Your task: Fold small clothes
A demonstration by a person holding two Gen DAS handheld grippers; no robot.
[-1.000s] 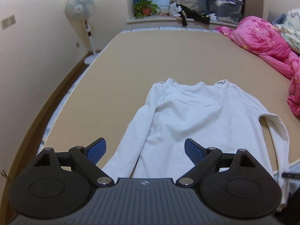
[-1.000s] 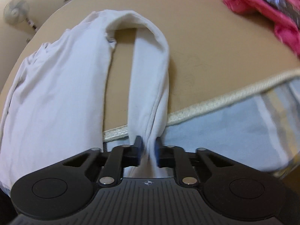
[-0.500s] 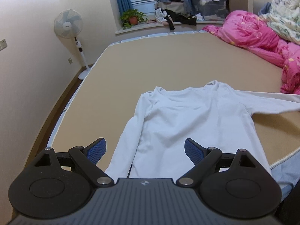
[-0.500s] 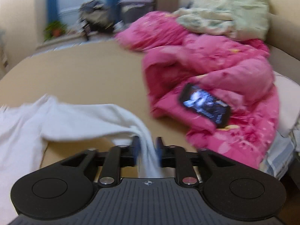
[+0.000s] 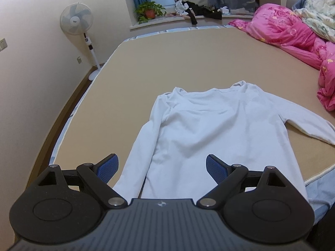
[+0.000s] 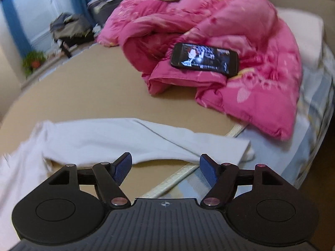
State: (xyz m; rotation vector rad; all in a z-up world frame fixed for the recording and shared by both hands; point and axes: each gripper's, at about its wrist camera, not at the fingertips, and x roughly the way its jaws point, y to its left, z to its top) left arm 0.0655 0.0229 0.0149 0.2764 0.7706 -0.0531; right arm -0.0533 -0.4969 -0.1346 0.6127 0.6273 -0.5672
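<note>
A white long-sleeved shirt (image 5: 217, 129) lies flat on the tan bed mat (image 5: 188, 62), collar away from me. Its left sleeve (image 5: 136, 156) runs down along the body. Its right sleeve (image 6: 146, 140) is spread out sideways, with the cuff at the mat's edge. My left gripper (image 5: 162, 167) is open and empty, hovering over the shirt's lower hem. My right gripper (image 6: 165, 167) is open and empty, just in front of the spread right sleeve.
A pink quilt (image 6: 230, 52) is heaped on the right of the bed with a lit phone (image 6: 204, 59) on it. A standing fan (image 5: 76, 22) is by the left wall. A plant (image 5: 149, 11) and a clothes pile sit on the windowsill.
My right gripper pulled the right sleeve from alongside the body out to the side, then opened and let it go. The left gripper stayed open and lifted slightly.
</note>
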